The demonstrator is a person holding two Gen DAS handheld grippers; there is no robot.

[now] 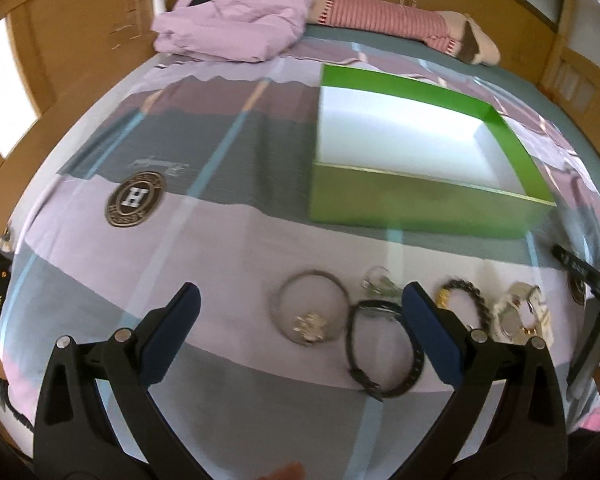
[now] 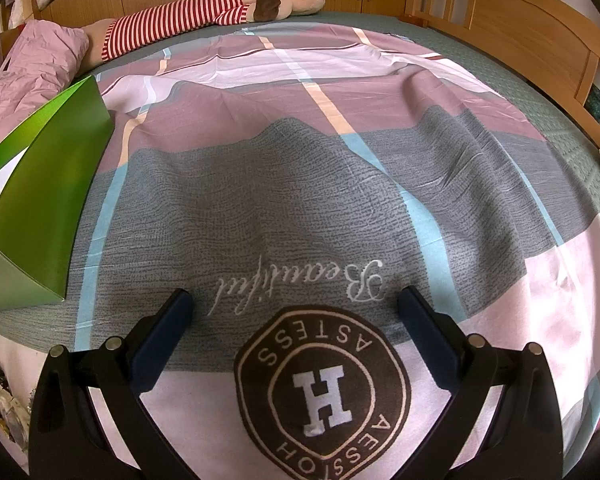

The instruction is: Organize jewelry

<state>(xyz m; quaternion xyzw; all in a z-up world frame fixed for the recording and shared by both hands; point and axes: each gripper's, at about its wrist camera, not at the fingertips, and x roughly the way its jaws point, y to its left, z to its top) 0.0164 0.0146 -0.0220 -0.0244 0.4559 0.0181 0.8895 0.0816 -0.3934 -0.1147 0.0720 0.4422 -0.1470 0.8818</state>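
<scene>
Patchwork bedspread (image 1: 220,240) under both grippers. Left wrist view alone shows jewelry row: silver bangle (image 1: 310,307), black strap (image 1: 384,350), beaded bracelet (image 1: 466,296), before green box (image 1: 420,200). Left gripper (image 1: 300,300) spread wide, empty. Right gripper (image 2: 294,300) spread wide, empty, above H emblem (image 2: 324,392).

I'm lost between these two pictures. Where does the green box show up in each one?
Left wrist view: the green box sits upper right of centre, open, white inside, beyond the row of jewelry.
Right wrist view: the green box is at the left edge, only its outer side showing.
Shared landmark: the striped plush toy at the bed's far edge.
</scene>
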